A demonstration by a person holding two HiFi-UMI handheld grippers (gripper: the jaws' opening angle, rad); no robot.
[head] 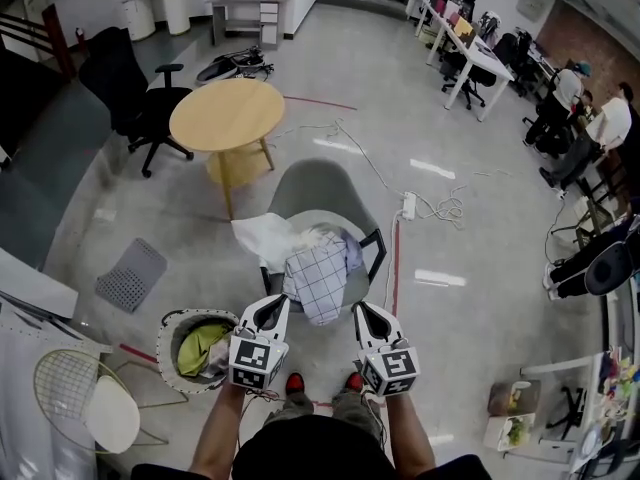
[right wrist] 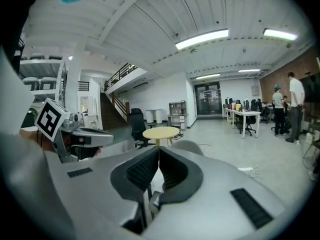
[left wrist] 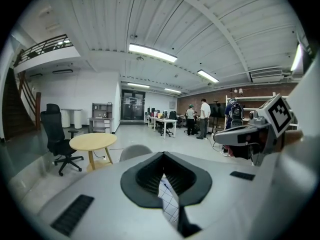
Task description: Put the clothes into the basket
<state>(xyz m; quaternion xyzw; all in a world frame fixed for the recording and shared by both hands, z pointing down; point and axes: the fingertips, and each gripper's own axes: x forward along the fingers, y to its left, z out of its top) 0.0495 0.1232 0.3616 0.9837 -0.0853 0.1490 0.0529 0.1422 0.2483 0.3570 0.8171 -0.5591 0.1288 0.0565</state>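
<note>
Head view: pinching checked shirt (head: 318, 276) in left tongs (head: 271, 311), just above chair (head: 320, 183); right tongs (head: 367, 314) pressed together, seemingly empty. Might slip from lone grip, dropping short of basket (head: 163, 348) left of chair.

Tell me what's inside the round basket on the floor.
A yellow-green garment lies in the basket, with paler cloth beside it. Anything underneath is covered, and the left tongs hide the basket's right edge.

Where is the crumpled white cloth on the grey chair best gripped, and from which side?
Grip the crumpled white cloth by its corner jutting over the grey chair's left seat edge, probably coming from the left: the checked cloth lies against its right side.
</note>
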